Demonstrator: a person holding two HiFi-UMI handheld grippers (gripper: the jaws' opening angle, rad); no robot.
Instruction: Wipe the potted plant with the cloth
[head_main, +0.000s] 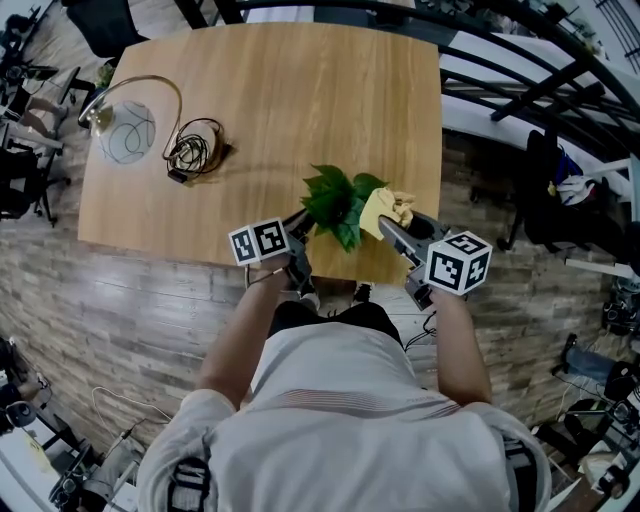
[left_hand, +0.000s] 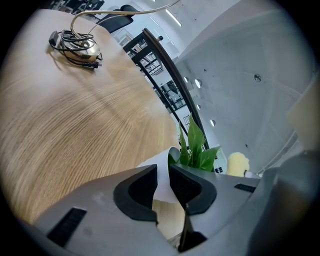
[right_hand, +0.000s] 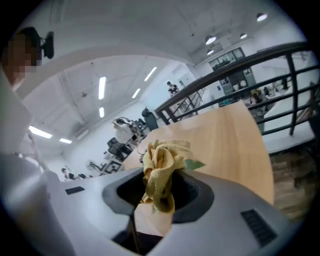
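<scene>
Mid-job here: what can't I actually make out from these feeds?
- Pot: head view, hidden under the leaves; left gripper view, only a rim piece between the jaws of the left gripper.
- Cloth against leaves: head view too small; right gripper view shows just one leaf tip behind it.

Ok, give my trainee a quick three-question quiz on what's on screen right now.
1. True or false: the right claw grips the yellow cloth.
2. What does the left claw clamp? A) the lamp B) the white pot at its rim C) a leaf
3. Fill in: the black cable lies on the ____.
Key: 1 true; 2 B; 3 table.
</scene>
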